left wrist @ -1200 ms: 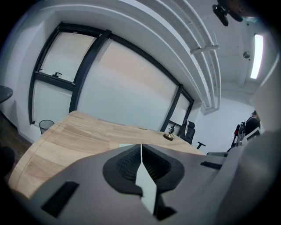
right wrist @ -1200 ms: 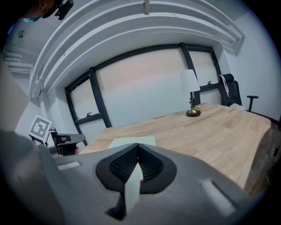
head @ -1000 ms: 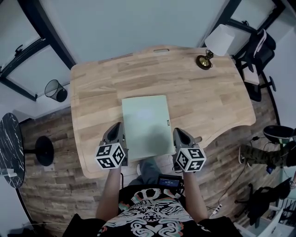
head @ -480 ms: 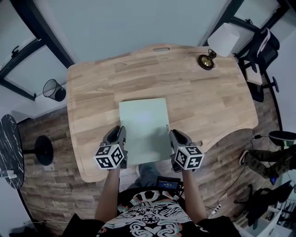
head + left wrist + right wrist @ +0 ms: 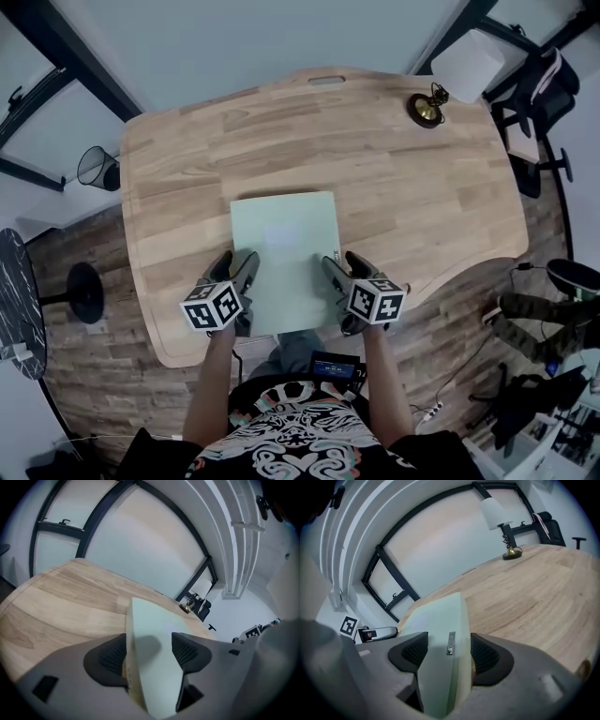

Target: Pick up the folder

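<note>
At six o'clock on the light wooden tabletop (image 5: 403, 178), the pale green rectangular folder (image 5: 284, 258) lies flat. Its long sides run twelve to six and its near edge is at the tabletop's front rim. The cover is plain and matte, with a fainter rectangular patch near centre. A small grey metal tab (image 5: 450, 643) sits on the long side at three o'clock.

The left gripper (image 5: 246, 272) straddles the folder's nine o'clock side near the front corner. Its jaws are opening, spread wide, with the folder's edge between them. The right gripper (image 5: 333, 274) straddles the three o'clock side, just beside the tab. Its jaws are likewise opening, wide, with the folder's edge between them.

A brass-based lamp with a white shade (image 5: 427, 108) stands at one o'clock, well apart.
</note>
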A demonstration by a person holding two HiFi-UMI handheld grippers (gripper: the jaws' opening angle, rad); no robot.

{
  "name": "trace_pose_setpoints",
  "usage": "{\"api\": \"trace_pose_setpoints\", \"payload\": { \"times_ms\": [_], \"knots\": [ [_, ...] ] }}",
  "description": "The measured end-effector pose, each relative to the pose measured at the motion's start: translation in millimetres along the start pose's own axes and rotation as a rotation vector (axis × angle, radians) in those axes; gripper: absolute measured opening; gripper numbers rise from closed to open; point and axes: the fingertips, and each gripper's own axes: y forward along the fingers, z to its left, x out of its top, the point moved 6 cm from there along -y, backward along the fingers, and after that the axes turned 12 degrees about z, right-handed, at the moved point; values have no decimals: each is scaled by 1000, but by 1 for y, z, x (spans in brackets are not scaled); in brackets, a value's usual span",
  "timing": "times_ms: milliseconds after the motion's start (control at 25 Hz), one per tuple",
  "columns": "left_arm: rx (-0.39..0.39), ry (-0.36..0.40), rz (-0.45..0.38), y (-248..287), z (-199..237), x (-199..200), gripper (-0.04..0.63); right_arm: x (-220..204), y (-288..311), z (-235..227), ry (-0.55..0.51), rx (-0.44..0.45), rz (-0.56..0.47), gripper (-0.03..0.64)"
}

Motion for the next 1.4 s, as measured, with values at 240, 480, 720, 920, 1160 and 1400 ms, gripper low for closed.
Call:
{"api": "trace_pose_setpoints", "payload": {
  "times_ms": [240, 480, 720, 920, 1160, 1400],
  "knots": [
    [-35, -63, 45, 17, 6, -6, 295, 2, 16, -6, 26, 36, 46, 267],
    [-47, -91, 34, 23, 8, -7, 296, -1, 22, -10, 78, 106, 36, 267],
    [-13, -84, 45, 26, 8, -8, 296, 1, 24, -10, 86, 82, 63, 268],
    [6, -85, 31, 23, 5, -7, 296, 1, 24, -9, 100, 81, 64, 268],
    [12, -81, 29, 20, -2, -6, 296, 1, 18, -7, 118, 66, 46, 267],
    [5, -55, -5, 8, -13, 3, 296, 8, 5, 1, 103, 71, 6, 267]
  ]
}}
